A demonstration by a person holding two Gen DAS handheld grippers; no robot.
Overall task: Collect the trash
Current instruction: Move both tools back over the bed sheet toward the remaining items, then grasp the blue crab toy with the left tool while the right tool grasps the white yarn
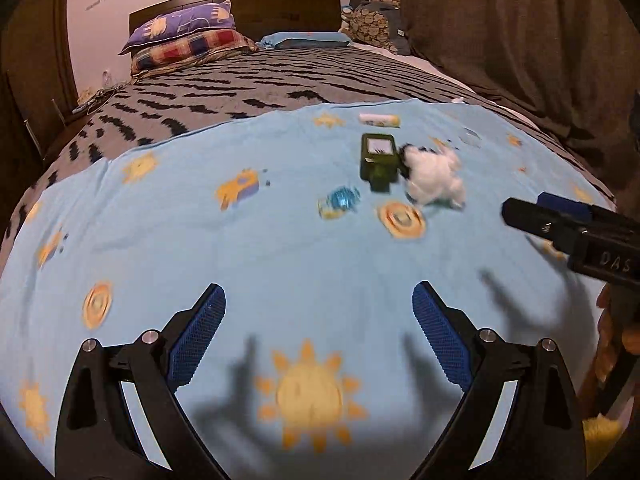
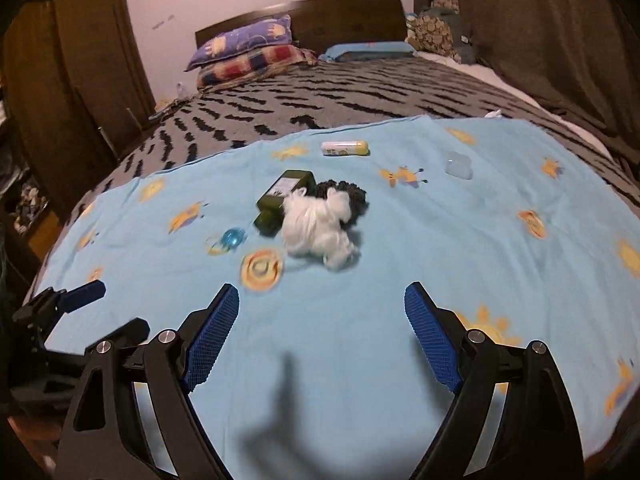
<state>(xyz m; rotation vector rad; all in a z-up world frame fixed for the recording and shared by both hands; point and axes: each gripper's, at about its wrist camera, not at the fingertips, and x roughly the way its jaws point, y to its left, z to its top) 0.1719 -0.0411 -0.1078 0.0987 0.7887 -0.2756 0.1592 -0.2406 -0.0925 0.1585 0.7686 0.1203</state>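
Both grippers spread wide over the bed, nothing grasped yet.

The left gripper (image 1: 319, 332) and right gripper (image 2: 322, 330) hang released short of the green bottle (image 2: 282, 200); white fluff (image 2: 318, 232) touches its right side, a blue wrapper (image 2: 230, 239) lies just left, a yellow tube (image 2: 345, 148) beyond, likely first pickings.

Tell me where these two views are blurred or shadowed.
Left wrist view: motion blur smears the white tissue wad, green box and sheet prints; forked shadows of the open left tool fall across the sun print. Right wrist view: the same items look somewhat sharper, the round print near the right tool is smeared, one dark shadow lies between its fingers; fisheye bends the bed in both.
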